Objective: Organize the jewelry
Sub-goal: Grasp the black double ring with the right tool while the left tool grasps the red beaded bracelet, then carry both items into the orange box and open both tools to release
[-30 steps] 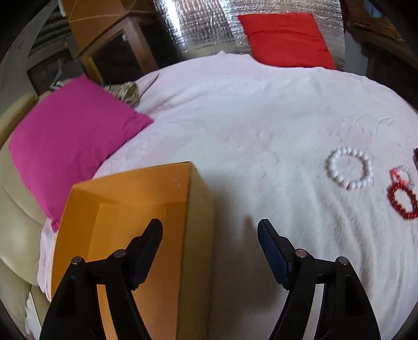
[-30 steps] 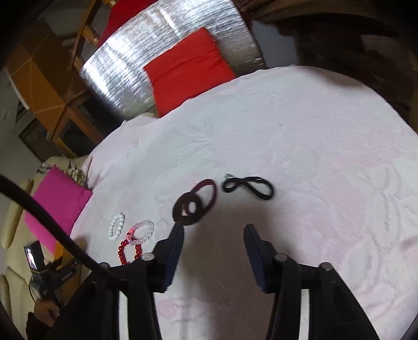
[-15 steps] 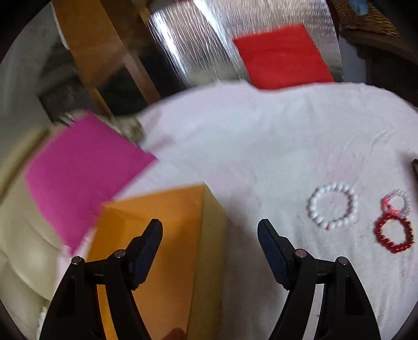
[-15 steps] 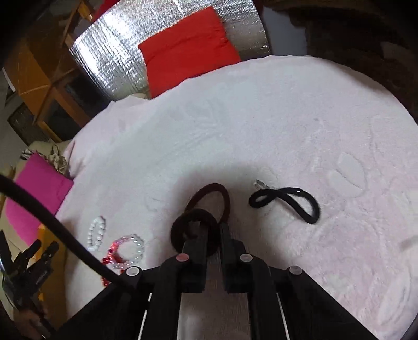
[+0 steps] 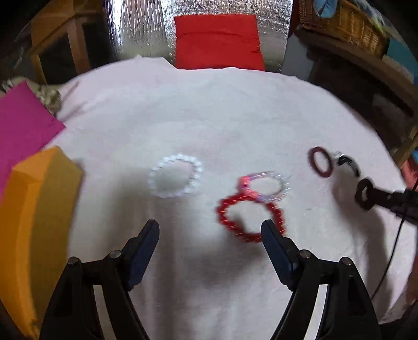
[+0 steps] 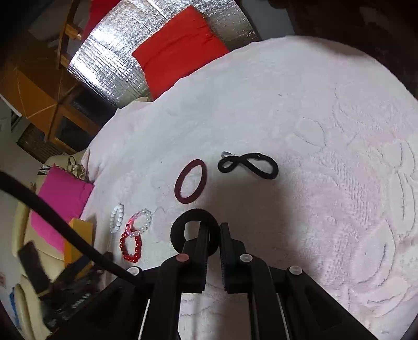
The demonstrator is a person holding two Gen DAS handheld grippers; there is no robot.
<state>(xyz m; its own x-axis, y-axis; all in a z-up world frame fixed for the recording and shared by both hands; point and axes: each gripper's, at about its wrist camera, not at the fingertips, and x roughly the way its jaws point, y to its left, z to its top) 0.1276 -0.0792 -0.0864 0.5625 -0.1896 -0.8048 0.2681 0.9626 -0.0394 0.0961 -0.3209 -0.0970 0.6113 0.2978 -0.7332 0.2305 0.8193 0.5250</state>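
home, probably | cushions (image 5: 218, 41), wicker basket (image 5: 342, 24), cream sofa (image 6: 26, 222)

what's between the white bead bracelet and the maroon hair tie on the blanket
The clear-and-pink bead bracelet, linked to the red bead bracelet, lies between the white bead bracelet and the maroon hair tie; both wrist views show it.

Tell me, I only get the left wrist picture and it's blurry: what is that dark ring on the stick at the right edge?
Observer: The right gripper is shut on one side of a thick black hair tie.
Operator: And the dark scrap beyond the maroon ring?
Observer: A thin black hair tie, twisted into a figure eight, lying apart from the maroon ring.
Operator: Anything beside it?
Observer: A small clear bit sits at its left loop; it is too small to identify.
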